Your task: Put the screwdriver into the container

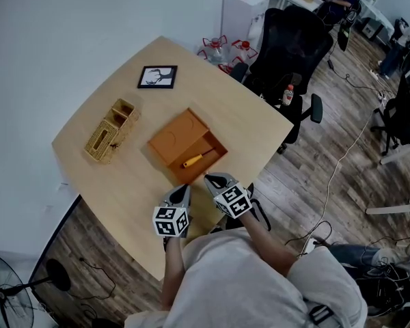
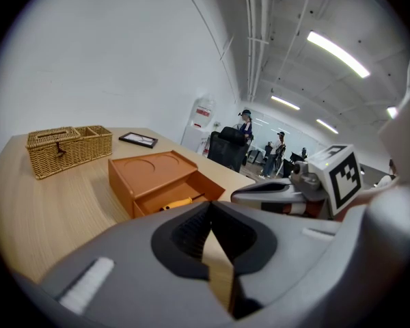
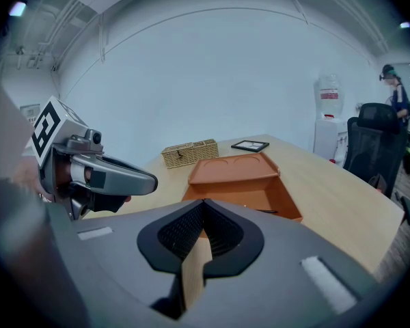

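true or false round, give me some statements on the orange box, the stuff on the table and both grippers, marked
1. The screwdriver lies inside the orange container. True.
2. The right gripper holds the screwdriver. False: its jaws are shut on nothing.
3. In the head view, the wicker basket sits left of the container. True.
4. The picture frame lies inside the wicker basket. False: it lies flat on the table, apart from the basket.
5. The left gripper is shut and empty. True.
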The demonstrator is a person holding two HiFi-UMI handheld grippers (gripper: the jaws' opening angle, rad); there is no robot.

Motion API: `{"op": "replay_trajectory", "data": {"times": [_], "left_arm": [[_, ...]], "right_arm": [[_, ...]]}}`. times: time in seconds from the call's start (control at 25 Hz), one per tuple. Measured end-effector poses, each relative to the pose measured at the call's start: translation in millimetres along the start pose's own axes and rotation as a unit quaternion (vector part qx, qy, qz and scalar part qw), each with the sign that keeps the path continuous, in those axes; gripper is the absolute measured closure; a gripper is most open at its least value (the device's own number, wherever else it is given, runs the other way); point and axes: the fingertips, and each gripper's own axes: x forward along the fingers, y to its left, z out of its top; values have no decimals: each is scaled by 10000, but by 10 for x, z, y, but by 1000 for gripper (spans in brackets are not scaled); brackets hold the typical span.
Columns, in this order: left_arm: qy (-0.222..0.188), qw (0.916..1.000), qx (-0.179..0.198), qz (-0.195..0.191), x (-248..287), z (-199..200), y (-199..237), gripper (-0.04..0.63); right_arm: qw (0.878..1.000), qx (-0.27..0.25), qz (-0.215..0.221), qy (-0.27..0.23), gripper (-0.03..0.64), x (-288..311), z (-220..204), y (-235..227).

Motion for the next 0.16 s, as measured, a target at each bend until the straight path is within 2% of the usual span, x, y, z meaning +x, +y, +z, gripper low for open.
{"op": "replay_trajectory", "data": {"times": [0.16], "left_arm": [[-19, 10000, 8, -8, -3, 0, 12, 540]], "right_arm": [[10000, -14, 2, -4, 615, 12, -5, 12]]}}
